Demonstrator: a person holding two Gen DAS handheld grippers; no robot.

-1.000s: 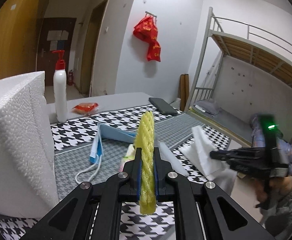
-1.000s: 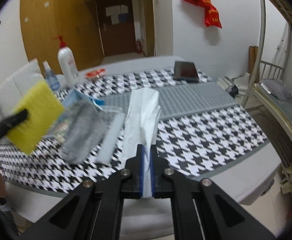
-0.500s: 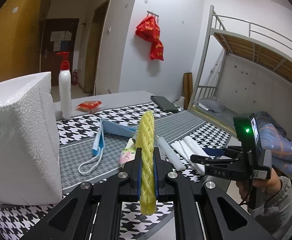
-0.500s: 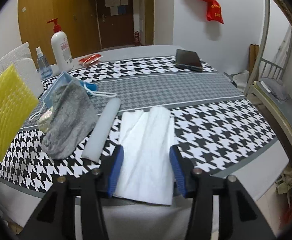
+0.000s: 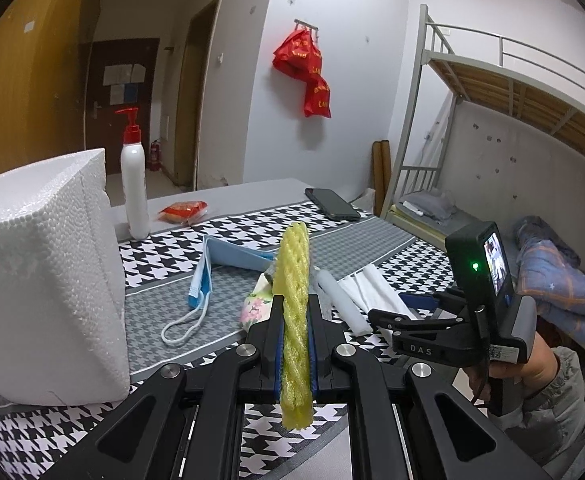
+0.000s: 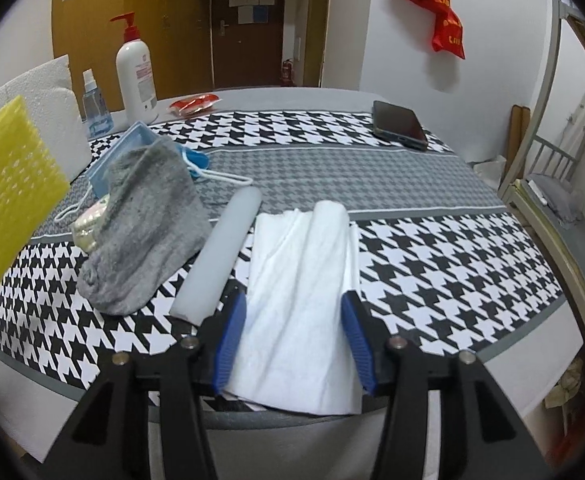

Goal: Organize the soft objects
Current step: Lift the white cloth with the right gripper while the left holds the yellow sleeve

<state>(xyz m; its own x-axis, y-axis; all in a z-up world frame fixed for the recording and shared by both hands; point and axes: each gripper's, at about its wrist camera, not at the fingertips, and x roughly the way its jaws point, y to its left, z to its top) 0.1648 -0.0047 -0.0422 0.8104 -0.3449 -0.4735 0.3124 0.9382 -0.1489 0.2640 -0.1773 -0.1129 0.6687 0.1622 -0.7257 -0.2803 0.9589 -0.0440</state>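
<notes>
**Left gripper clamping the yellow foam net, right gripper standing apart over the white cloth**

Left gripper [image 5: 295, 340] is pinching the yellow foam net [image 5: 292, 312] edge-on between its closed blue pads, and you are holding it up above the near edge of the table [image 5: 372, 236], with the net sticking out both above and below the jaws. In the right wrist view the same net is showing as a flat yellow square at the far left, off the surface.

Your right gripper [image 6: 292, 344] is standing with its jaws apart, and the white cloth [image 6: 304, 280] is lying folded on the houndstooth cover between the two blue pads [image 6: 230, 344]; the pads are flanking it rather than pressing on it. The cloth's near end is hanging slightly over the table edge.

Just left of the cloth, a white foam rod [image 6: 220, 252] is lying alongside it, its near end just beside the left finger. Further left, a grey sock [image 6: 148, 224] is slumping over a small floral item [image 5: 254, 302], with a blue face mask [image 5: 208, 268] behind them. A white styrofoam block [image 5: 44, 272] is standing at the left side of the table, a pump bottle [image 5: 134, 184] beyond it, and a dark phone [image 6: 398, 124] is resting near the far right corner.

Your right hand [image 5: 532, 364] is gripping the handle of its tool at the table's near edge.
</notes>
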